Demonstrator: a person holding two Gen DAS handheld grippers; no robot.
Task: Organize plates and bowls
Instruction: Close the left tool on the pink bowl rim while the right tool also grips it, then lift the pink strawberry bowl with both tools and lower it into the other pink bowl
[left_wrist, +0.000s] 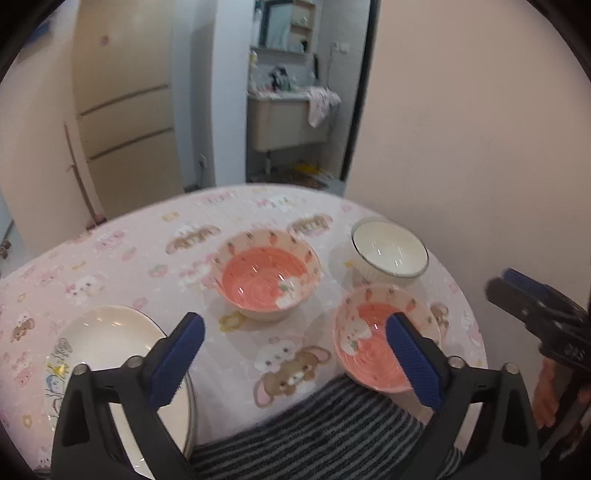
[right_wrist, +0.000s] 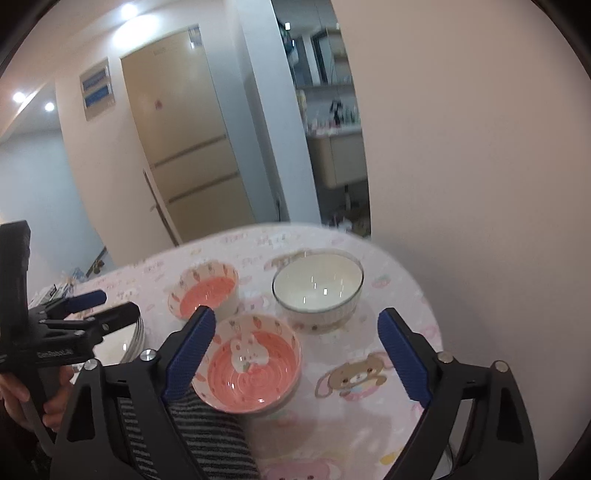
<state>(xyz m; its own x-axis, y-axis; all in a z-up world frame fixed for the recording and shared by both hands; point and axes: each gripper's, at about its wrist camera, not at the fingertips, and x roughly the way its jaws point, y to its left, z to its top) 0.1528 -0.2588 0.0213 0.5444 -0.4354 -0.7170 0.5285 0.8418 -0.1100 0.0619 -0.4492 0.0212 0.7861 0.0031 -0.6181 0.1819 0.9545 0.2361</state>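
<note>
Both our grippers, left (left_wrist: 295, 354) and right (right_wrist: 297, 354), released, nothing held; near pink bowl (right_wrist: 255, 363) just ahead of right's left finger.

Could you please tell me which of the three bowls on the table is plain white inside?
The white bowl with the clear rim, farthest back near the wall. The two carrot-pattern bowls are orange-pink inside.
</note>
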